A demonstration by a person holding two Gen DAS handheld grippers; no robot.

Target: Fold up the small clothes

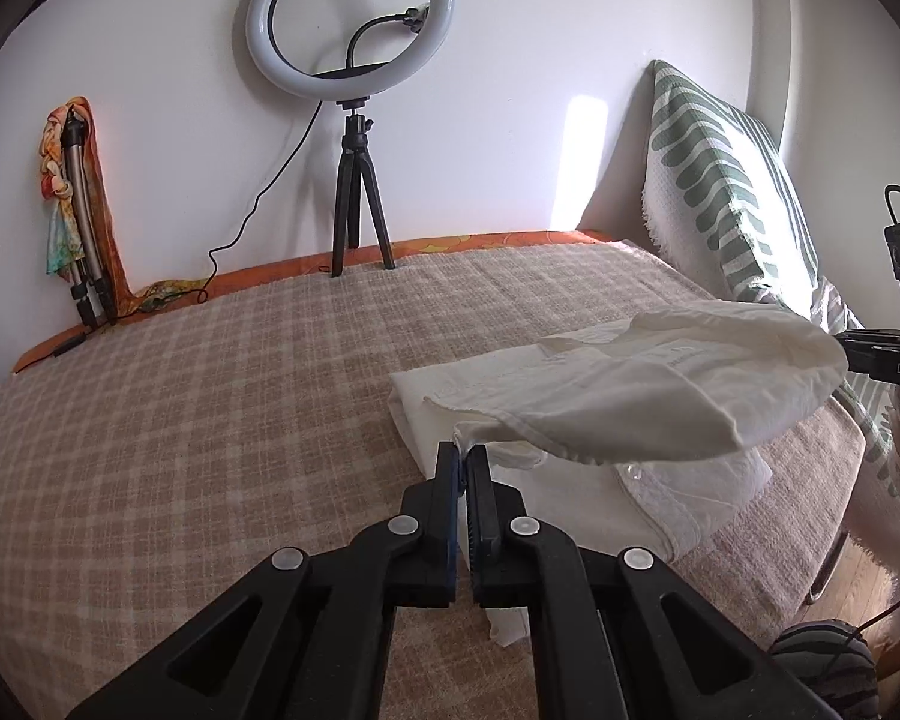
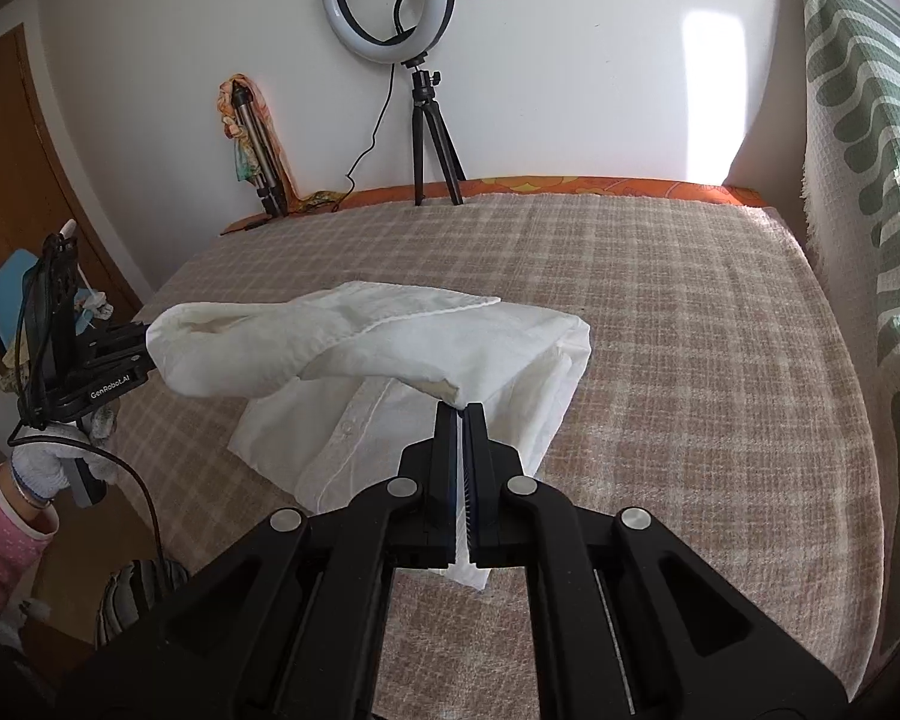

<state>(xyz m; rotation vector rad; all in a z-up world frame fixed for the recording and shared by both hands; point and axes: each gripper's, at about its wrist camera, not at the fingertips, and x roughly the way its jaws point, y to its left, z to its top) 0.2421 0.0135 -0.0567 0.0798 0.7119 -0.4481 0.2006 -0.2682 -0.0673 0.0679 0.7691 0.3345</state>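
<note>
Checked bed point(image 1: 210, 390): white shirt point(image 1: 630, 384) near its front edge. We see left gripper point(image 1: 465, 456) and right gripper point(image 2: 462, 414) clamped on its lifted hem

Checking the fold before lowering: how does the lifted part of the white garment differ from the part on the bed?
The lifted flap hangs in the air, stretched between both hand-held grippers; the lower part lies flat on the checked bedspread. The lower part shows a button placket; the flap shows a hem. Both are the same white fabric.
</note>
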